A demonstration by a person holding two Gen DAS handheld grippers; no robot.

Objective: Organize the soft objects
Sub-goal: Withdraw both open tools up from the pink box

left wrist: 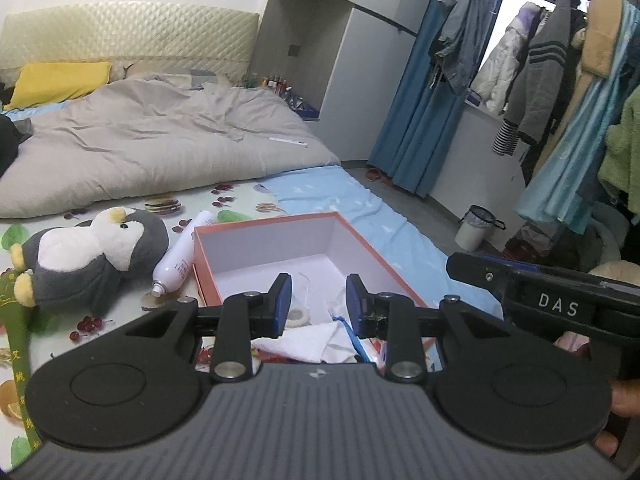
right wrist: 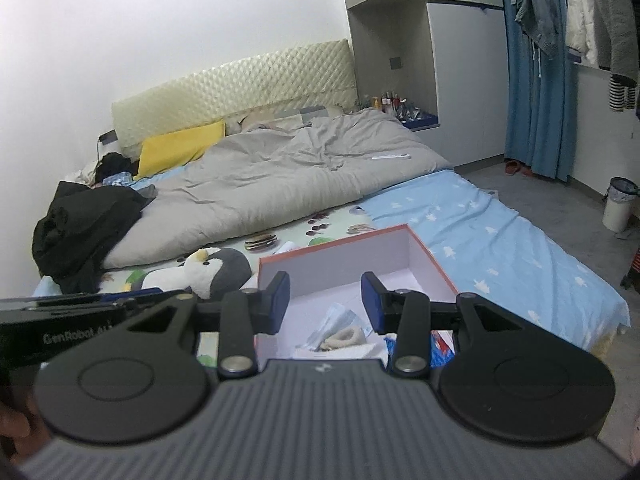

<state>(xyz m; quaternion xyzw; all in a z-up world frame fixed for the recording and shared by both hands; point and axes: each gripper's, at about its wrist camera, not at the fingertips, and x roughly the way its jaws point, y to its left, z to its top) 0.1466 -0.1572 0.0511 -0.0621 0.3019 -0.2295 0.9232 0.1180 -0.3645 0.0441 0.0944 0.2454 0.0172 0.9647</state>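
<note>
Both grippers, L (left wrist: 319, 304) & R (right wrist: 325, 304), are hovering wide apart w/ nothing held over the orange box (left wrist: 206, 264), already holding a towel (left wrist: 304, 340) & mask (right wrist: 334, 322), prob. because the penguin plush (left wrist: 92, 252) is lying just beside it, awaiting pickup.

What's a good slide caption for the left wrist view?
Open left gripper hovers over an orange-rimmed box holding a white cloth, plush penguin lying beside it.

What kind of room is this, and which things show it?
Most likely a home bedroom. A bed with a grey duvet and a padded headboard fills one side, clothes hang on a rail by the window, and a plush penguin lies beside an open box.
</note>
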